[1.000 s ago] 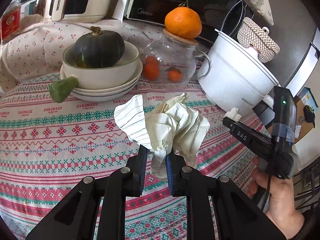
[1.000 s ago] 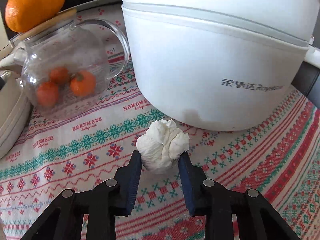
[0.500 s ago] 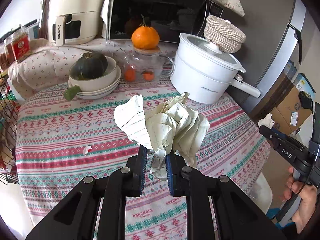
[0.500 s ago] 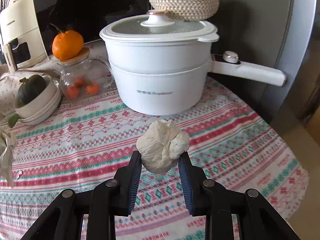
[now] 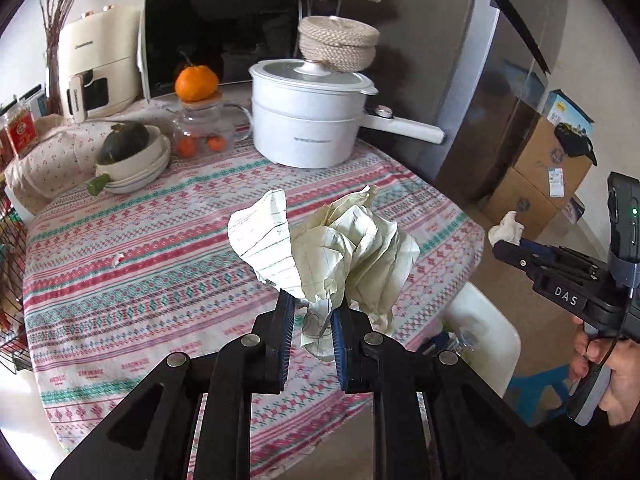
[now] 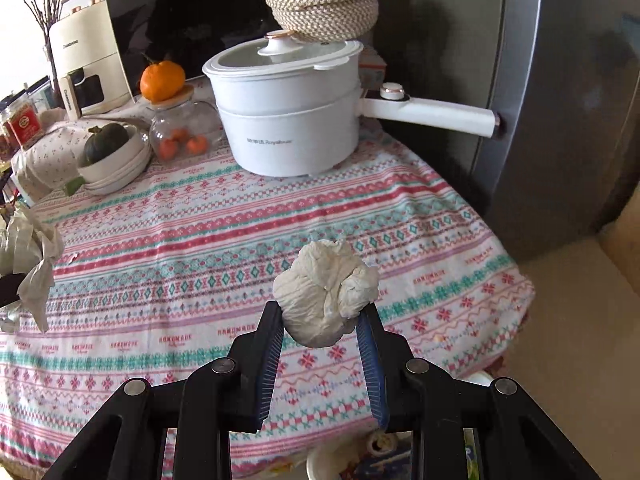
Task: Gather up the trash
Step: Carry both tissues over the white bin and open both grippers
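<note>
My left gripper (image 5: 313,312) is shut on a crumpled sheet of lined paper (image 5: 332,256) and holds it high above the patterned tablecloth (image 5: 140,280). My right gripper (image 6: 320,316) is shut on a white tissue wad (image 6: 326,292) and holds it above the table's near right side. The right gripper with the wad (image 5: 506,230) shows at the right of the left wrist view, off the table's edge. The lined paper (image 6: 32,252) shows at the left edge of the right wrist view. A small white scrap (image 5: 119,257) lies on the cloth at the left.
At the back stand a white pot (image 5: 308,120) with a long handle, a glass jar (image 5: 200,132) topped by an orange, bowls holding a green squash (image 5: 128,152), a microwave and an air fryer. A white bin (image 5: 480,332) sits below the table's right edge. Cardboard boxes (image 5: 544,176) stand at the right.
Both grippers have pulled back and up from the table with their trash held. The pot and jar now look far away. The right gripper has moved out past the table's right edge.
</note>
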Demonstrator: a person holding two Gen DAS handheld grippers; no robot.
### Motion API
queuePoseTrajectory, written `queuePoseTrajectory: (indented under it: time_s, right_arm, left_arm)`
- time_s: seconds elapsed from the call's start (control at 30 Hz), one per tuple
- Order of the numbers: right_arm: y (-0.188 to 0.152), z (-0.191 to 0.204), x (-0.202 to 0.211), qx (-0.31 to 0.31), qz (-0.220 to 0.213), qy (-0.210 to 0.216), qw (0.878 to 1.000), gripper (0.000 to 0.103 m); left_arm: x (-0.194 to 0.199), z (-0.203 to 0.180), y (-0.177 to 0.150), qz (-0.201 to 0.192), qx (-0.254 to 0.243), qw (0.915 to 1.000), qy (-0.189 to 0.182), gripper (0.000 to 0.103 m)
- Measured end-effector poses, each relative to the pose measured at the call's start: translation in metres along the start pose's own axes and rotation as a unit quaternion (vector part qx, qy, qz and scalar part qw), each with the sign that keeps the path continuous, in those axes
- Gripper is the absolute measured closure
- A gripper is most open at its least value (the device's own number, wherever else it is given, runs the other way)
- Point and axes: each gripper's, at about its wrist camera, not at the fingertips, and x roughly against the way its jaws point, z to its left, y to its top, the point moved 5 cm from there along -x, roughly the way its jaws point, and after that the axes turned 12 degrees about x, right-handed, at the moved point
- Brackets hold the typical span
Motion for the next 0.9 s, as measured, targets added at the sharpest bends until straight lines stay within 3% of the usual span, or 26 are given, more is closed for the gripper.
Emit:
queuePoseTrajectory:
  time_s: [0.23,0.47,0.9]
  right_arm:
    - [-0.044,-0.029,0.014,-0.014,0.016,0.019,1.000,0.070]
    - [-0.080,-0.059,0.016,-0.050,0.052,0.049,0.996,0.070]
    - [-0.131,-0.113,0.002,-0.108,0.121,0.037,0.986,0.069]
  left_arm:
    - [-0.031,-0.064,-0.054,0.050,-0.035,0.9972,-0.043,0.084]
    - [-0.087,-0.107,-0.103,0.114,-0.078,0.9893,-0.048,0.084]
    - [-0.154,-0.158,-0.138,0.151,-0.125,0.9792,-0.053,0.083]
